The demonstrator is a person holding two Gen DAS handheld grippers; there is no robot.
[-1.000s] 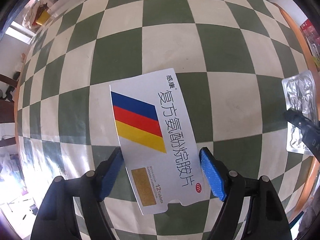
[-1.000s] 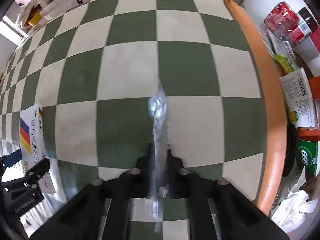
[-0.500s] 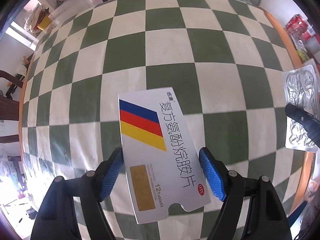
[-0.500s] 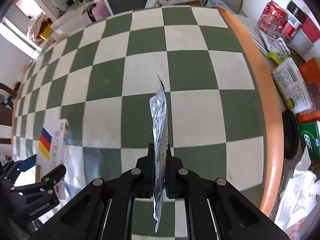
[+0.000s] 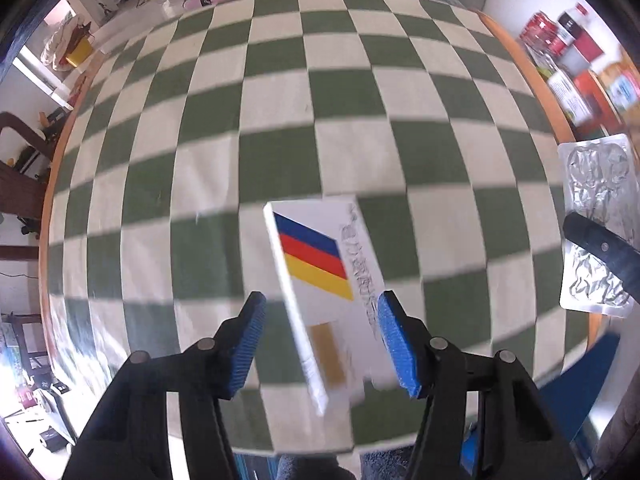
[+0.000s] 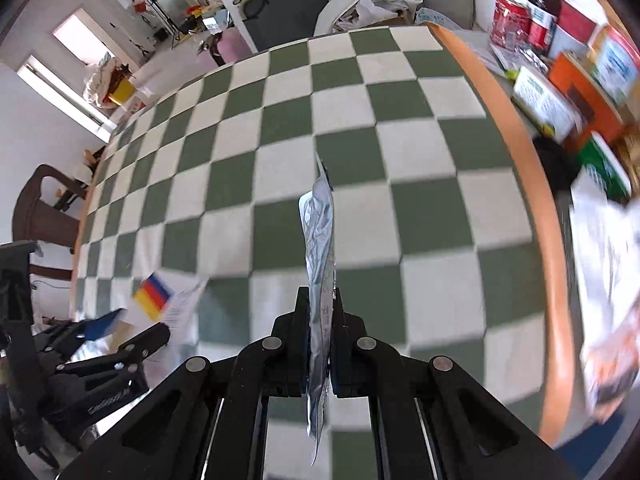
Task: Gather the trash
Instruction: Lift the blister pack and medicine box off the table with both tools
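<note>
- Two hand-held grippers hover above a table covered with a green-and-cream checkered cloth (image 5: 280, 92).
- The left gripper (image 5: 320, 332), with black arms and blue ribbed pads, has its jaws spread apart. A white medicine box (image 5: 332, 300) sits between them, tilted up on its long edge. It touches the right pad; a clear gap separates it from the left pad.
- The box carries slanted blue, red and yellow stripes, a gold rectangle, and a column of dark printed characters too blurred to read.
- The right gripper (image 6: 321, 316), all black, is clamped tightly on a silver foil blister pack (image 6: 319, 248), held edge-on and upright above the cloth.
- In the left wrist view the same foil pack appears at the right edge, its crinkled pockets facing the camera.
- Beyond the table's orange rim (image 6: 532, 184), at right, stand a red drinks can (image 6: 510, 20), a dark bottle with a red cap (image 6: 541, 4), and orange, green and white cartons; their lettering is illegible.
- A dark wooden chair (image 6: 40, 208) stands at far left.
</note>
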